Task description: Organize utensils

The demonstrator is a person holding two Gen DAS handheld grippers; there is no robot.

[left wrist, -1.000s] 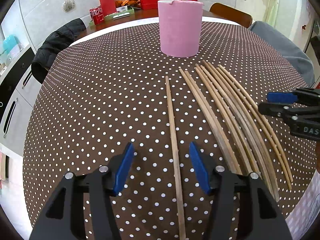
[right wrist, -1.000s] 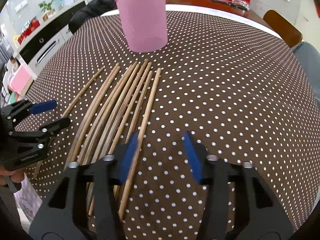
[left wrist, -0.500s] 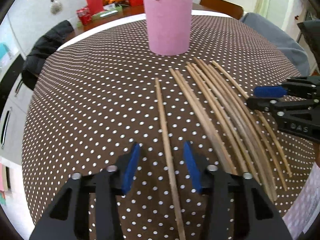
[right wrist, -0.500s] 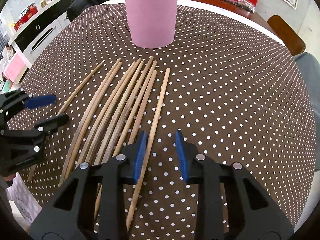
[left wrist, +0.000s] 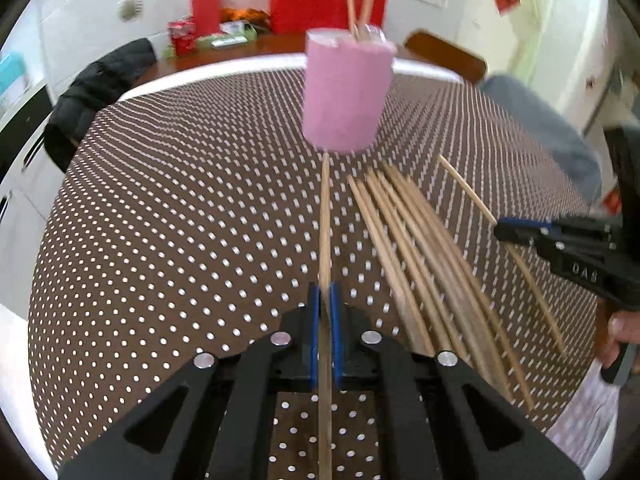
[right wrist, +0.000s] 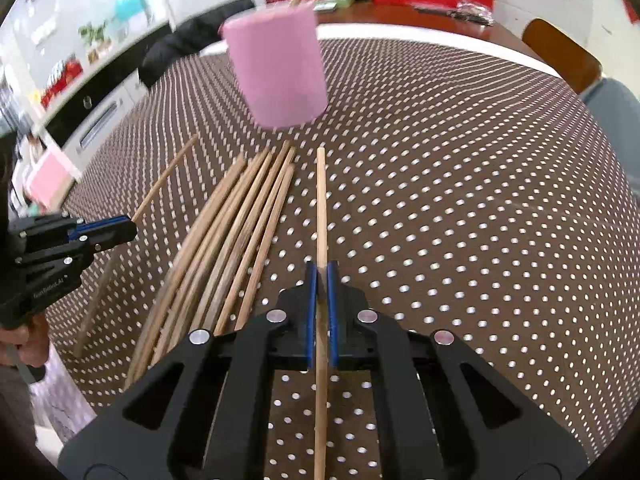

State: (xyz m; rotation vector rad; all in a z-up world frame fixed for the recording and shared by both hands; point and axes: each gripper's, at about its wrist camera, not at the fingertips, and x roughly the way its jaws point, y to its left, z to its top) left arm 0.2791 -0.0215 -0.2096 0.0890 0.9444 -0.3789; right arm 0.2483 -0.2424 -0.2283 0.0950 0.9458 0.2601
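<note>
Left wrist view: left gripper (left wrist: 325, 304) clamped on a single chopstick (left wrist: 325, 216), blue pads tight against both its sides; jaws just closed from wide apart a second ago, the stick between them throughout.
Right wrist view: right gripper (right wrist: 321, 284) likewise pinched shut on the outermost right chopstick (right wrist: 320, 208), jaws just closed around it.
Change: both sticks now caught; a second ago each lay loose on the cloth between spread pads. Held sticks pointing toward the far cup, apparently raised off the cloth, though blur leaves that uncertain.
Remaining bundle: loose chopsticks (right wrist: 240, 232) fanned on the dotted tablecloth (right wrist: 460, 200), between the two held sticks, near side of the cup.
Pink cup (left wrist: 346, 94): far centre of the table, two sticks already standing in it.
Meaning for task: pick done on both sides; next, probably carrying each stick to the cup and dropping it in upright.
Risk: thin stick pivoting in the pads during the tilt.
</note>
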